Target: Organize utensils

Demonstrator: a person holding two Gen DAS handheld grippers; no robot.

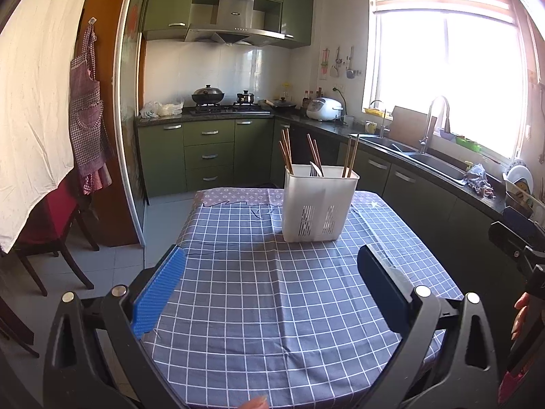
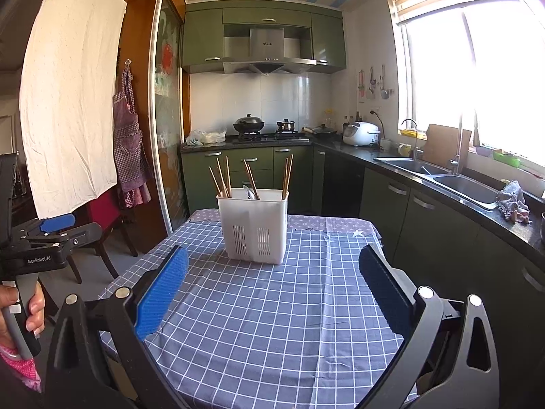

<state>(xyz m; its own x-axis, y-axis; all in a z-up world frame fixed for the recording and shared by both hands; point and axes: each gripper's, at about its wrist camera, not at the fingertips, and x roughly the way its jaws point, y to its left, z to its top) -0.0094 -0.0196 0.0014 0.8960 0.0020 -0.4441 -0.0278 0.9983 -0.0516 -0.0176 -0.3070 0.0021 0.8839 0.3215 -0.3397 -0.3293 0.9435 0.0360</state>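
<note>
Left wrist view: left gripper (image 1: 270, 284) spread wide, nothing between its fingers, hovering over the near part of the surface (image 1: 259, 306), which has a blue checked cloth. White utensil holder (image 1: 318, 204) stands upright on the far half of the surface, well apart from the gripper. Wooden chopsticks (image 1: 285, 151) stick up in three groups: left, middle, right. A metal utensil (image 1: 316, 168) sits low in the middle; can't tell fork or spoon. Right wrist view: right gripper (image 2: 272, 288) also wide, holding nothing, over the near cloth. Holder dead ahead, not touched. Left gripper visible at the left edge, gripped by a hand (image 2: 20, 310). Kitchen counter and sink (image 2: 442, 175) on the right.
</note>
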